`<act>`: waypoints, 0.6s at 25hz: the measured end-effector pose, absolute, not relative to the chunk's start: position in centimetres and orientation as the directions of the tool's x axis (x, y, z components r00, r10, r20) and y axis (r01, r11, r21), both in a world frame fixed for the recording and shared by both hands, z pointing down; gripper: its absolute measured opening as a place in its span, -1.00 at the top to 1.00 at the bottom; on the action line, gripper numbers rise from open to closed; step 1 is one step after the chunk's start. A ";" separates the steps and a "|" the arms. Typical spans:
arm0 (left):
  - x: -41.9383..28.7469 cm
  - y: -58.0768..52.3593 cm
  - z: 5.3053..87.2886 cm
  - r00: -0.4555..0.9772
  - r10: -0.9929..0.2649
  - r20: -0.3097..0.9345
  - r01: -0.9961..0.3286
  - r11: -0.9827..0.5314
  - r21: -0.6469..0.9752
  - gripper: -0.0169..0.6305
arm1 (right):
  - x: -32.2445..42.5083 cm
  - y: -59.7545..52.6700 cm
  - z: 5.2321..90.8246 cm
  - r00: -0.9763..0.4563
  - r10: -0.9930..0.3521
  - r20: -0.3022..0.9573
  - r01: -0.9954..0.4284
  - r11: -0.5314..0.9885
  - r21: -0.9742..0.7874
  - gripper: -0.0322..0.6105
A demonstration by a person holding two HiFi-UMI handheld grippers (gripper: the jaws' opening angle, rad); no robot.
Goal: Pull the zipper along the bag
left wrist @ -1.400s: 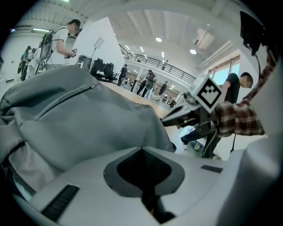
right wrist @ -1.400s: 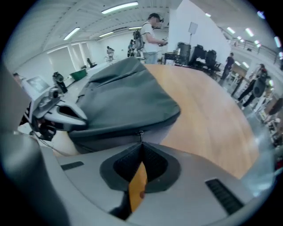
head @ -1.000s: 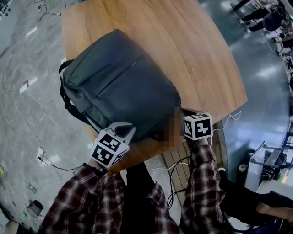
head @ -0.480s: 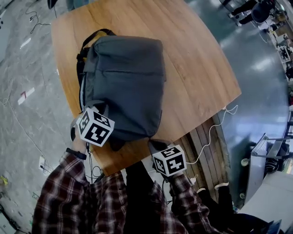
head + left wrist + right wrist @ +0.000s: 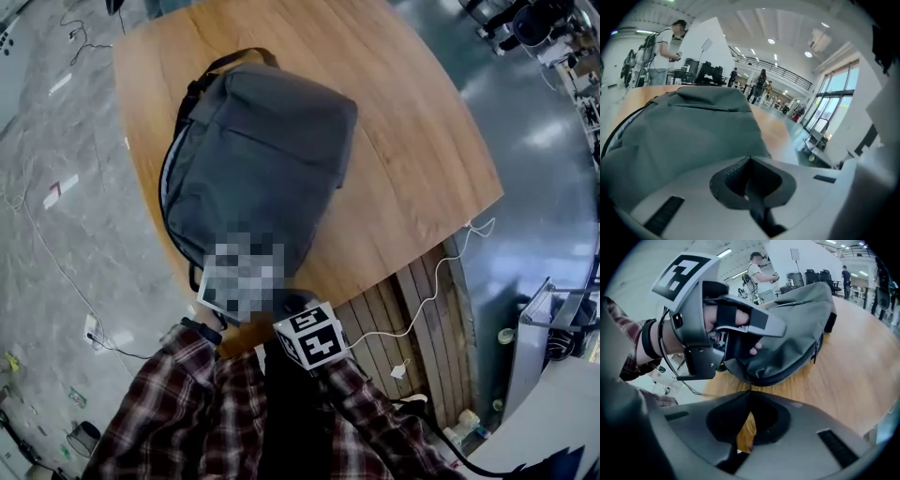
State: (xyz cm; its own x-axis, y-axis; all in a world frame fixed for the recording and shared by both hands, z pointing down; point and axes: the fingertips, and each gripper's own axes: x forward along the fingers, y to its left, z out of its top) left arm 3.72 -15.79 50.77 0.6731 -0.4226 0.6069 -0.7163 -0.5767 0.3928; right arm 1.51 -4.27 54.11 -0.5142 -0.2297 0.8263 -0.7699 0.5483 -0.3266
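In the head view, my grey bag (image 5: 258, 159) lies on the wooden table (image 5: 403, 159). Its long axis runs away from me, with the handle (image 5: 230, 64) at the far end, and there is polished floor (image 5: 56, 234) all around. In the left gripper view, the left gripper (image 5: 750, 161) is closed against the fabric. In the right gripper view, the right gripper (image 5: 750, 392) pinches the zipper pull (image 5: 750, 385) at the bag's near edge.

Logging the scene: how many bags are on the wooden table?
1: a grey fabric backpack lies on the wooden table, near end by the left claw, small dark zipper pull pinched in the right claw. None seems hidden.
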 end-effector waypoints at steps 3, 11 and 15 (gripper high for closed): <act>4.3 -15.7 51.6 0.660 -0.397 0.637 -0.707 -0.614 0.350 0.91 | 3.0 -4.5 54.3 -0.471 -0.238 0.849 -0.770 0.581 -0.264 0.87; 4.5 -15.5 51.9 0.674 -0.363 0.643 -0.688 -0.625 0.368 0.91 | 7.7 -7.2 53.9 -0.394 -0.281 0.875 -0.760 0.636 -0.138 0.87; 5.2 -15.0 51.8 0.673 -0.340 0.657 -0.668 -0.660 0.344 0.91 | 9.6 -10.0 53.9 -0.369 -0.309 0.877 -0.762 0.641 -0.095 0.87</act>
